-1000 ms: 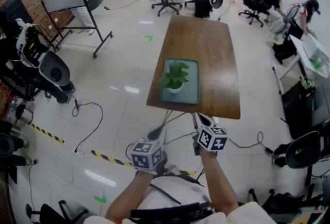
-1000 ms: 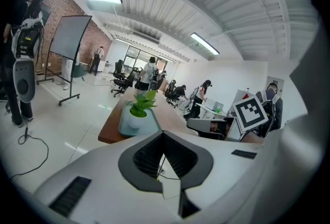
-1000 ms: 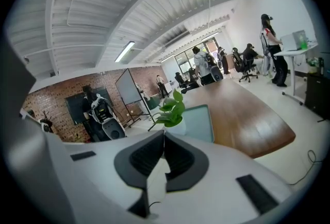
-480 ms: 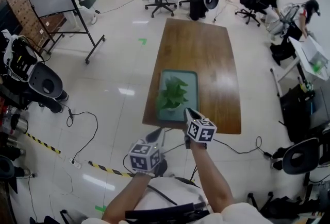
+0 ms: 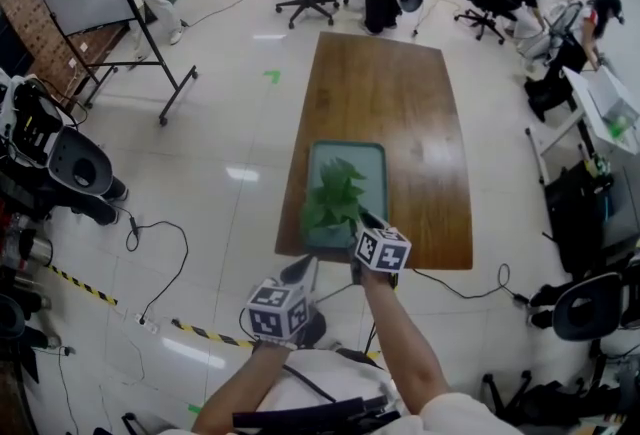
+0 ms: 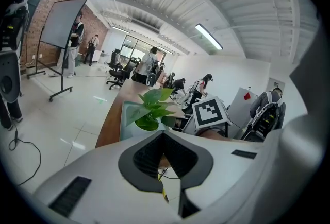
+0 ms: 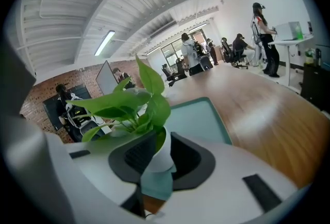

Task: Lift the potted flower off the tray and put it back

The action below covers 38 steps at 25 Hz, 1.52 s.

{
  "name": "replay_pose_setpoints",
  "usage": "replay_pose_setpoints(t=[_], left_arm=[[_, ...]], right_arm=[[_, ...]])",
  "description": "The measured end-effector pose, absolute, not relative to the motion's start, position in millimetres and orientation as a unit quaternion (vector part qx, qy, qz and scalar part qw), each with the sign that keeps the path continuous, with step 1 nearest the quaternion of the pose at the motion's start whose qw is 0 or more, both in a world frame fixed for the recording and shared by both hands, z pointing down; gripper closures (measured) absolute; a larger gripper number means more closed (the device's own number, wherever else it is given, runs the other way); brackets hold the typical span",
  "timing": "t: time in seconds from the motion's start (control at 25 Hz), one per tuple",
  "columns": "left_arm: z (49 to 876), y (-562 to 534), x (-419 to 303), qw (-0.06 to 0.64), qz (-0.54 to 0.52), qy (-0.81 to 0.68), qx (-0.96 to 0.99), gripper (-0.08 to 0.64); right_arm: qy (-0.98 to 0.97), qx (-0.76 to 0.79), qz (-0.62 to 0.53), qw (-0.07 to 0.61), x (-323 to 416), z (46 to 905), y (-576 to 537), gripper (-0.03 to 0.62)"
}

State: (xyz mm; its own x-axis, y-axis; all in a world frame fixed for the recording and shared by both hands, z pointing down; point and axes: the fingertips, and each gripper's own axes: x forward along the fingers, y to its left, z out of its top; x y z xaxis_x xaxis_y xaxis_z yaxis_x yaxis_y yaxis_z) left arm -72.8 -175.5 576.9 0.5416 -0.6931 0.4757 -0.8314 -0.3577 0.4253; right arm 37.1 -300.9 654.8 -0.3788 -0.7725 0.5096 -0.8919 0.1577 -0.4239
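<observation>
Both of your hands have pushed forward since a second ago, and your right gripper [image 5: 363,221] has gone from hanging short of the table [image 5: 400,93] to reaching over its near edge. Its jaws have just been opening and now stand spread, with the white pot of the potted flower [image 7: 159,152] right between them. There's a gap on the pot's right side, so nothing is pinched. The green leaves fan out above and ahead of that gripper, mostly toward its left. The pot stands on the teal tray [image 5: 362,166], at the end nearest you, and the rest of the tray stretches bare beyond the jaws.

Your left gripper [image 6: 164,135] trails behind and to the left of the right one, short of the table's edge and above the floor. Its jaws are pressed together with nothing in them. From there the flower sits ahead and a touch left. The right gripper's marker cube [image 6: 210,112] sits just ahead to the right, close beside the leaves.
</observation>
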Motion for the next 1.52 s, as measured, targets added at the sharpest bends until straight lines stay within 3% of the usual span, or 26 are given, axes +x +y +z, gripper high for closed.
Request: replay_pose_setpoints(t=[0.4,0.72,1.52], left_arm=[[584.0,-186.5,-86.4,0.331,0.110,-0.472,0.810,0.563],[588.5,-185.6,-91.5,0.335,0.110,-0.475,0.806,0.563],[585.1,-189.1,-71.1,0.341,0.104,-0.452,0.818,0.563]], right_arm=[[-0.748,0.557,0.345,0.105,29.7,674.5,-318.6,0.482],[-0.751,0.564,0.321,0.121,28.2,673.6,-318.8,0.560],[-0.731,0.600,0.292,0.140,78.2,661.3,-313.5,0.563]])
